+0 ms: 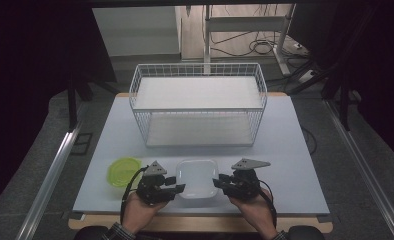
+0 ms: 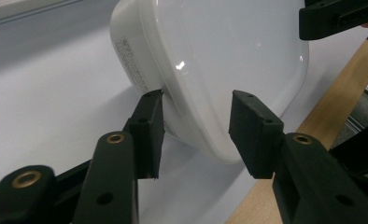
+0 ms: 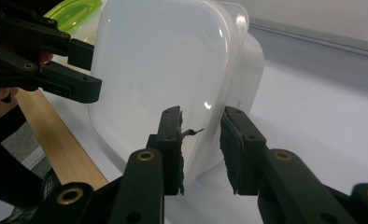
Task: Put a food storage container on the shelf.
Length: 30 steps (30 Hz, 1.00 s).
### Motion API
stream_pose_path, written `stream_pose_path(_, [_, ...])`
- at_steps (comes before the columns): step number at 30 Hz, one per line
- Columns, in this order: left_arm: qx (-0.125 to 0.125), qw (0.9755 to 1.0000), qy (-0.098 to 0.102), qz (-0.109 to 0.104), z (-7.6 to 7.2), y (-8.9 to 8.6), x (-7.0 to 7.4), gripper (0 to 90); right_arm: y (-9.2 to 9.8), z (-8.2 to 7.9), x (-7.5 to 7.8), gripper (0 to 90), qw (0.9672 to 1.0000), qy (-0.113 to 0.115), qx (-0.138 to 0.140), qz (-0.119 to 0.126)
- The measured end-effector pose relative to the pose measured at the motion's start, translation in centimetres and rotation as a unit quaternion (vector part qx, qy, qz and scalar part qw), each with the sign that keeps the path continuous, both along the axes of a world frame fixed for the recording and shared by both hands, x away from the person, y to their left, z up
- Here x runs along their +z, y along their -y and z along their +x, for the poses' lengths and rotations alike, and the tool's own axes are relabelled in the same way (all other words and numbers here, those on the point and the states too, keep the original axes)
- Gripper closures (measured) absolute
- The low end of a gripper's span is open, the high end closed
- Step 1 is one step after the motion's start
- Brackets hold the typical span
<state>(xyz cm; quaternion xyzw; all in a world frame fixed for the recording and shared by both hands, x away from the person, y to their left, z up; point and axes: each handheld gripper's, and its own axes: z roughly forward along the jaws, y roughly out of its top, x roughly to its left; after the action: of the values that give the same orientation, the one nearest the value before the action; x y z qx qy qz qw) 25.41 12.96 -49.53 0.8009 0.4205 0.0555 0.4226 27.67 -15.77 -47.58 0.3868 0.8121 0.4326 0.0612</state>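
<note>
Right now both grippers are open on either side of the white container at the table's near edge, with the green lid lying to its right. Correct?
Not quite. The green lid lies to the left of the white container, beyond the left gripper, as the high view shows. The rest holds: left gripper and right gripper are open on either side of the container at the near edge.

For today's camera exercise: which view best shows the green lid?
The high view: the whole green lid lies on the table left of the white container. The right gripper view catches just a sliver behind the container.
</note>
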Motion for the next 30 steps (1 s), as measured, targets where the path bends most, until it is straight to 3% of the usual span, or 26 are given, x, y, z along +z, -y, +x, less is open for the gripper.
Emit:
stream_pose_path(5, [0.011,0.9999,0.006,0.005,0.2,0.1,-0.1,59.5,0.1,0.0,0.1,74.2,0.9999,0.01,-0.005,0.008])
stream_pose_path(18, [0.024,0.9993,0.022,-0.018,0.3,-0.2,0.3,61.6,0.0,0.2,-0.1,73.3,0.9998,0.015,-0.012,0.001])
stream_pose_path(23, [0.018,0.9998,0.011,-0.004,0.5,0.3,-0.2,59.6,0.1,0.4,-0.3,71.1,0.9998,0.011,-0.018,-0.002])
stream_pose_path(30, [0.018,0.9997,0.002,-0.015,0.9,0.2,-0.4,58.7,-0.2,0.6,-0.8,67.8,0.9998,0.002,-0.016,-0.013])
